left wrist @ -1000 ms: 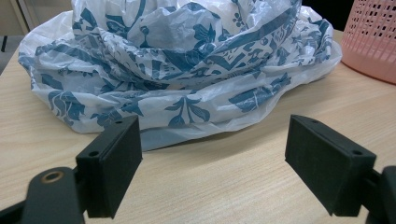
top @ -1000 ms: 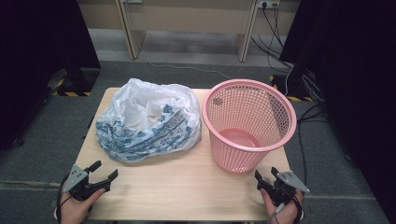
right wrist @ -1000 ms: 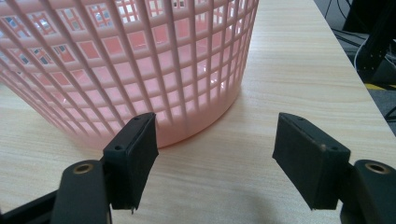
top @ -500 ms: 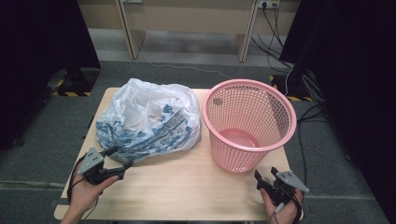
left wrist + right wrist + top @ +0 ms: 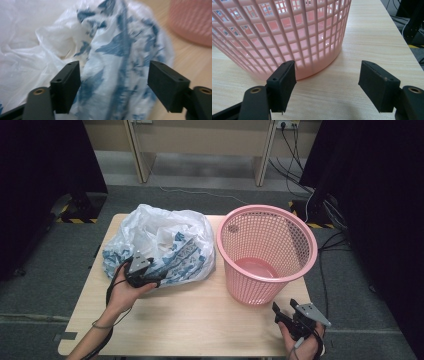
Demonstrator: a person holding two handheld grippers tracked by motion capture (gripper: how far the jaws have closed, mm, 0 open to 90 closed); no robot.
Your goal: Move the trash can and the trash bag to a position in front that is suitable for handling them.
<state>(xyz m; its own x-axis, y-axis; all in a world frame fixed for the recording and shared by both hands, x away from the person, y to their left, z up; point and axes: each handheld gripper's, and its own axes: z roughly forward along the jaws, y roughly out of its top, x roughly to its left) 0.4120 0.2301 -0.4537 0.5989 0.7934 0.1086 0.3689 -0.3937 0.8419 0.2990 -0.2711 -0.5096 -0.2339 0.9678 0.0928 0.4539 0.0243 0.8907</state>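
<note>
Left gripper (image 5: 150,279) sits at the near edge of the plastic bag (image 5: 160,245), on the side of the bag away from the pink basket (image 5: 267,252). Its jaws have just been closing but are spread wide, with a fold of blue-printed bag film between them; in the left gripper view (image 5: 113,85) the pads do not visibly press on it. The bag, white with blue print, lies crumpled on the wooden table (image 5: 200,320), just beside the basket and to its left in the high view. The basket stands upright on the table. Right gripper (image 5: 284,316) is just in front of the basket's base, near the table's front edge, jaws spread with nothing between them (image 5: 327,87).
</note>
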